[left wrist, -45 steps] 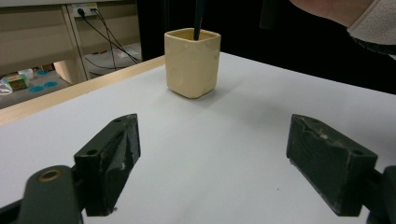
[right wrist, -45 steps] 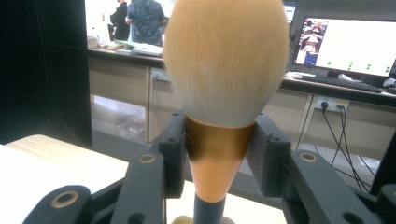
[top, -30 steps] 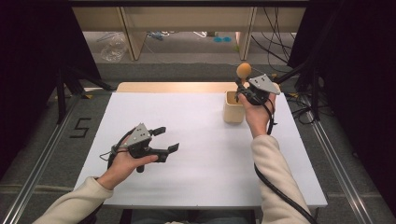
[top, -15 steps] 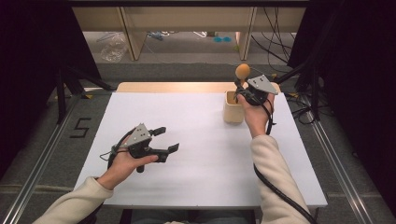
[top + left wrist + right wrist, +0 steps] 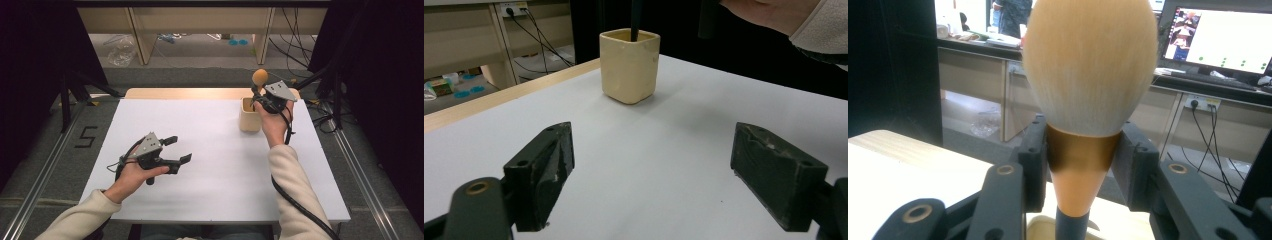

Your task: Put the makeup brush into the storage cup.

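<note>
A cream square cup (image 5: 249, 116) (image 5: 629, 65) stands at the back right of the white table. A makeup brush with a round tan head (image 5: 259, 77) (image 5: 1090, 62) stands upright, its dark handle (image 5: 636, 20) reaching down into the cup. My right gripper (image 5: 263, 96) (image 5: 1082, 165) is shut on the brush's copper ferrule (image 5: 1080, 150), just above the cup. Over the table's front left my left gripper (image 5: 177, 149) (image 5: 651, 185) rests open, nothing between its jaws, pointing toward the cup.
The white tabletop (image 5: 215, 165) spreads between the two hands, with a bare wooden strip (image 5: 185, 93) along its far edge. Cables (image 5: 295, 30) and wooden shelving (image 5: 145, 35) lie beyond the table. A monitor (image 5: 1223, 42) glows in the right gripper view.
</note>
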{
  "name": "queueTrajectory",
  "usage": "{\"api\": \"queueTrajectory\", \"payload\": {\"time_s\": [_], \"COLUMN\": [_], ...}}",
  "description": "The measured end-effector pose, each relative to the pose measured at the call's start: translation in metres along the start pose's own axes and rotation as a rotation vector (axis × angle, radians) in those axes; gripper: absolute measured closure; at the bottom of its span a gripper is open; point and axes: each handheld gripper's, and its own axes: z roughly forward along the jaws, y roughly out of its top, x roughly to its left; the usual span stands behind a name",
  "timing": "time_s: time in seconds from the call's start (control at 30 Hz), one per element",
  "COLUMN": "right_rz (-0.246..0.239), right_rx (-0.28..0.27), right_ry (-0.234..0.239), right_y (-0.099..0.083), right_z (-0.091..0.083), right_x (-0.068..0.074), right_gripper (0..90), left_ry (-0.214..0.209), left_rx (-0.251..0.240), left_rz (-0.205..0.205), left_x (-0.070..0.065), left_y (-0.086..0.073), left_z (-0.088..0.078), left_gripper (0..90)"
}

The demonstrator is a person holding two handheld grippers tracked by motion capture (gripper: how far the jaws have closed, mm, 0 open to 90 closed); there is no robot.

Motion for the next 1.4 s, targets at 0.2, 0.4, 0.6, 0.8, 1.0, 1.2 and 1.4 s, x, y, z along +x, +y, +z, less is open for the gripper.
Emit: {"api": "queueTrajectory", "payload": {"time_s": [0.2, 0.4, 0.6, 0.8, 1.0, 1.2, 1.4], "right_rz": [0.004, 0.008, -0.001, 0.005, 0.003, -0.001, -0.003], "right_rx": [0.013, 0.015, 0.016, 0.023, 0.035, 0.031, 0.032], "right_ry": [0.0, 0.004, 0.001, -0.001, 0.001, 0.001, -0.001], "right_y": [-0.0004, -0.0019, -0.0044, -0.0062, -0.0072, -0.0094, -0.0099], "right_z": [-0.0001, 0.0006, 0.0019, 0.0023, 0.0022, 0.0038, 0.0038], "right_x": [0.0003, 0.0005, -0.0006, -0.0009, -0.0014, -0.002, -0.003], "right_gripper": [63.0, 63.0, 63.0, 63.0, 63.0, 63.0, 63.0], "left_ry": [-0.003, 0.003, -0.002, 0.003, 0.003, 0.003, 0.004], "left_rx": [-0.003, 0.004, -0.003, 0.004, 0.004, 0.004, 0.006], "left_rz": [-0.001, 0.001, -0.001, 0.0, 0.0, -0.001, 0.0], "left_x": [0.0002, 0.0001, 0.0001, -0.0001, -0.0003, -0.0003, -0.0002], "left_y": [-0.0001, 0.0001, -0.0002, 0.0, 0.0, -0.0001, 0.0], "left_z": [0.0002, -0.0003, 0.0002, -0.0003, -0.0003, -0.0002, -0.0005], "left_gripper": [17.7, 17.8, 17.7, 17.8, 17.8, 17.8, 17.8]}}
